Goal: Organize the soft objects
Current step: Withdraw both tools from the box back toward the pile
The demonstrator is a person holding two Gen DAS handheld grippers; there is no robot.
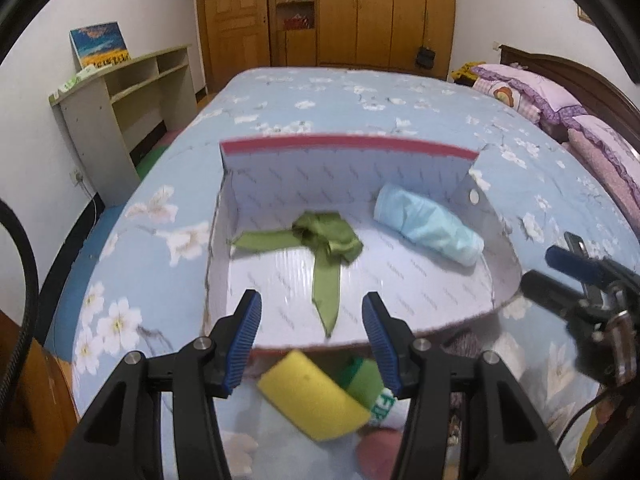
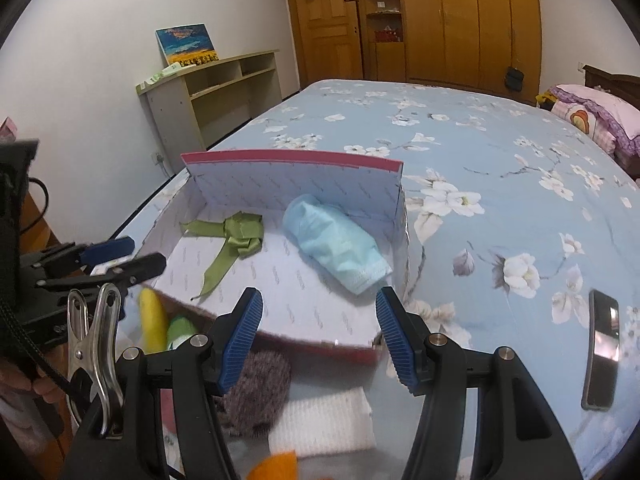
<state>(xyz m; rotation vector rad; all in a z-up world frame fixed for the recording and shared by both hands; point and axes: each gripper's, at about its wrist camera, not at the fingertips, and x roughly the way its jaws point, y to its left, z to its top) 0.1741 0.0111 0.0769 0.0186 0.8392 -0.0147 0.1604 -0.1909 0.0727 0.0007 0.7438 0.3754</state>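
An open white box with a red rim [image 1: 348,146] [image 2: 292,158] lies on the flowered blue bed. Inside it are a green ribbon bow [image 1: 324,236] [image 2: 240,232] and a rolled pale-blue cloth [image 1: 428,228] [image 2: 336,244]. My left gripper [image 1: 312,296] hovers open over the box's near edge, with nothing between its pads. My right gripper [image 2: 320,294] is also open and empty, hanging just before the blue roll. In front of the box lie a yellow sponge [image 1: 308,396] [image 2: 152,320], a green piece [image 1: 362,380], a grey knitted item [image 2: 256,388] and a white cloth [image 2: 324,420].
A dark phone [image 2: 600,348] lies on the bed to the right. Pink and purple pillows [image 1: 560,108] sit at the headboard. A low shelf unit [image 1: 120,100] stands by the left wall, wooden wardrobes behind. A metal clip [image 2: 94,344] hangs near my right gripper.
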